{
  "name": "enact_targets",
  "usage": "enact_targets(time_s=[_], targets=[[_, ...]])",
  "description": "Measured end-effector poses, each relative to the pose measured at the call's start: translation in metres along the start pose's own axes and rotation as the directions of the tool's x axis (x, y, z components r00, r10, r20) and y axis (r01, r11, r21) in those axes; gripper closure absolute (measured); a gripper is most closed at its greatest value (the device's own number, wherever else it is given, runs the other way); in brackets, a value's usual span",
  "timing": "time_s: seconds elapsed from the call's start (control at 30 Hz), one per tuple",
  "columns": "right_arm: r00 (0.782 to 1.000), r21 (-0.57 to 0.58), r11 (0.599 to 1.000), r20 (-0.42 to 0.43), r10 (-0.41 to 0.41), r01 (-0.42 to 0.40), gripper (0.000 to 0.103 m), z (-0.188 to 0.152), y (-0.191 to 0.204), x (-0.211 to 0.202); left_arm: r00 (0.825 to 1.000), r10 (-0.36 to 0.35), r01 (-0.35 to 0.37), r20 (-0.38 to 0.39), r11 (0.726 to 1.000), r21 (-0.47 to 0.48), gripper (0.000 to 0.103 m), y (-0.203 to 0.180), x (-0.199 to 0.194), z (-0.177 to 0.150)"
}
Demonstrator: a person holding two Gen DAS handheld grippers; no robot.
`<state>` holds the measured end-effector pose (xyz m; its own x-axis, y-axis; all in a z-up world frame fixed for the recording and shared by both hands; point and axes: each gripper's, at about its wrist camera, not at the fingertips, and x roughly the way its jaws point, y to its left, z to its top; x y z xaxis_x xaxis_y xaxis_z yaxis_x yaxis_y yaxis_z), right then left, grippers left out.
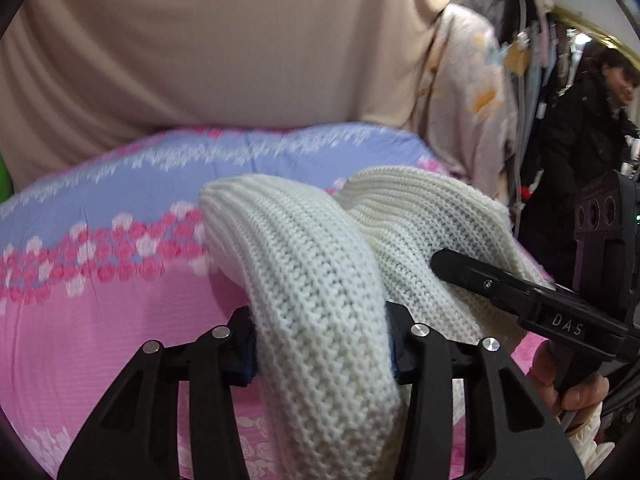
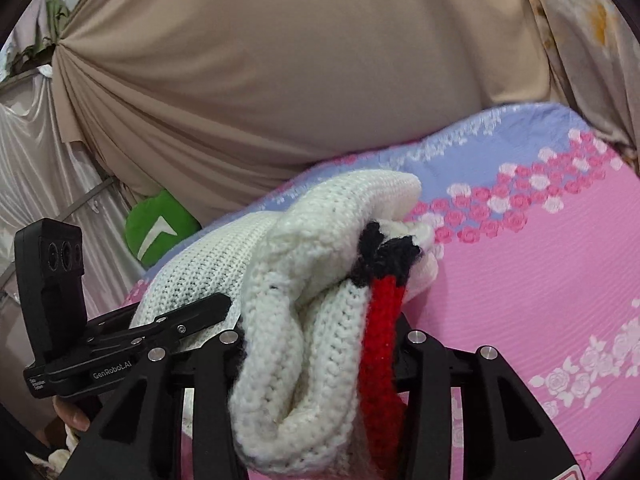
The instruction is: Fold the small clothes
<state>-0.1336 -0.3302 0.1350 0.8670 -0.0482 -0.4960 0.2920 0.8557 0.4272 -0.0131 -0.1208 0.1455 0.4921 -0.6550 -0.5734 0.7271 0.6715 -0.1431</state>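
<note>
Left wrist view: my left gripper point(image 1: 320, 344) pinches the knit point(image 1: 320, 272) at centre frame; right gripper point(image 2: 320, 344) pinches its bunched end. I judge mid-fold above the bed point(image 2: 520, 280); next, lay it flat.

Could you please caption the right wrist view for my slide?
Right gripper clamps a bunched white knit above a pink floral sheet.

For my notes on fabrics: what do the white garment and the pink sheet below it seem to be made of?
Garment: chunky knit yarn, likely wool or acrylic; ribbed stitches show, matte, with red and black yarn trim. Sheet: thin woven or printed cloth, perhaps cotton or polyester; fine ridged texture, printed roses, slight sheen.
</note>
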Motion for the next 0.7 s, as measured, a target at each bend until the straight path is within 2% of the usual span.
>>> enact_targets(time_s=[0.1,0.23,0.33,0.43,0.47,0.53,0.6,0.63,0.7], targets=[[0.995,-0.074,0.997,0.101,0.019,-0.012,0.063,0.017,0.029,-0.026,0.994,-0.01,0.003,0.113,0.998,0.064,0.059,-0.006,-0.038,0.017],[0.97,-0.159,0.985,0.217,0.104,-0.07,0.063,0.044,0.07,-0.044,0.966,0.005,-0.036,0.259,0.993,0.116,0.059,0.001,-0.087,0.037],[0.945,-0.213,0.97,0.275,0.177,-0.119,0.062,0.059,0.099,-0.033,0.939,0.028,-0.076,0.343,0.989,0.128,0.059,0.024,-0.111,0.05],[0.936,-0.232,0.958,0.27,0.227,-0.166,0.06,0.07,0.115,0.008,0.92,0.091,-0.147,0.38,0.982,0.121,0.057,0.061,-0.11,0.056],[0.941,-0.221,0.959,0.249,0.231,-0.177,0.059,0.071,0.116,0.026,0.921,0.114,-0.166,0.372,0.98,0.109,0.055,0.075,-0.103,0.056],[0.966,-0.161,0.968,0.142,0.216,-0.193,0.054,0.067,0.109,0.087,0.932,0.169,-0.2,0.319,0.978,0.066,0.05,0.109,-0.074,0.051],[0.986,-0.087,0.983,-0.014,0.164,-0.164,0.05,0.049,0.092,0.149,0.953,0.218,-0.224,0.208,0.975,0.001,0.044,0.152,-0.032,0.035],[0.988,-0.045,0.993,-0.118,0.101,-0.107,0.05,0.032,0.079,0.184,0.963,0.244,-0.24,0.115,0.97,-0.042,0.044,0.177,-0.005,0.02],[0.971,0.006,1.0,-0.238,0.006,-0.004,0.052,-0.001,0.056,0.218,0.966,0.26,-0.259,-0.007,0.959,-0.119,0.05,0.213,0.022,-0.012]])
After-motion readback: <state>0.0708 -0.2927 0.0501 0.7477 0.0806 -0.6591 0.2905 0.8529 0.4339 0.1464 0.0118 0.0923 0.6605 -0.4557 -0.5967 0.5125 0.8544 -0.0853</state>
